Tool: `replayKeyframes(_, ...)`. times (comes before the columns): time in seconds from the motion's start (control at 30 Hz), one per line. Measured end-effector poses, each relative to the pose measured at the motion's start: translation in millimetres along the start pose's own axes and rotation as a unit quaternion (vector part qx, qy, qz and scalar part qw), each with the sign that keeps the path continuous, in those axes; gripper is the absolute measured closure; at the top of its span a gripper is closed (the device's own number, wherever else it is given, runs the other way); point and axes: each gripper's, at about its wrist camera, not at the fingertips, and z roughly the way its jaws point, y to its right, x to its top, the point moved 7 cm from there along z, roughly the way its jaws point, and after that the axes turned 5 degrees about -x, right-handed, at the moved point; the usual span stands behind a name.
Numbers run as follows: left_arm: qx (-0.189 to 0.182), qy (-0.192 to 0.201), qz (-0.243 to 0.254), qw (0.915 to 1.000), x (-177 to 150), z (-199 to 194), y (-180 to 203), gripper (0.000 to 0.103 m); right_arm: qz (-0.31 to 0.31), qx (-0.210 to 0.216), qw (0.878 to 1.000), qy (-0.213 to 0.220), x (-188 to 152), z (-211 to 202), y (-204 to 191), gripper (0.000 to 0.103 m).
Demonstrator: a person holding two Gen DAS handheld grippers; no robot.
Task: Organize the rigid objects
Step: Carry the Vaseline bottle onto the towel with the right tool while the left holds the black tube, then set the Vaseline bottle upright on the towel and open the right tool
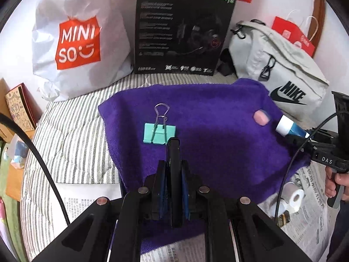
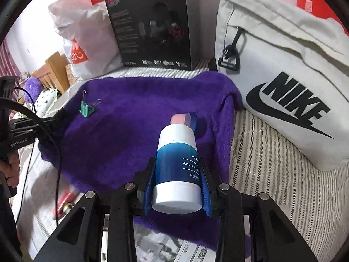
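My left claw (image 1: 173, 144): matte black plastic frame, two triangular cut-out arms, four round silver screws across the linkage, blue pads lining the fingers (image 1: 174, 174). A thick black cable (image 1: 39, 152) loops off its left side. My right claw (image 2: 177, 181): same black frame, same silver screws, blue ribbed finger pads (image 2: 205, 187). Seen side-on, its body reads "DAS" in white; the left one reads "GenRobot.AI". Each has a black pistol handle and a thin black cable (image 1: 290, 163).

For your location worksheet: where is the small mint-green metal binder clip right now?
The mint-green binder clip lies on the purple fleece cloth, just ahead of the shut left gripper; in the right wrist view it sits at the cloth's far left.
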Motion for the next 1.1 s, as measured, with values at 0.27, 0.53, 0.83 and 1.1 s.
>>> replayKeyframes(0.27,0.0,-0.009,-0.003,1.0,3,16,-4,0.09,-0.011,-0.005,1.0,-0.013,-1,19,-6,0.067)
replayKeyframes(0.53,0.011,-0.019,-0.011,0.9997,3,27,-13,0.09,-0.016,-0.001,1.0,-0.019,4,29,-8,0.067)
replayKeyframes(0.83,0.018,-0.032,-0.005,0.9993,6,38,-18,0.09,-0.029,-0.012,0.999,-0.02,3,33,-12,0.067)
replayKeyframes(1.1,0.027,-0.039,0.005,0.9989,5,41,-18,0.09,-0.038,-0.005,0.999,-0.03,1,31,-16,0.059)
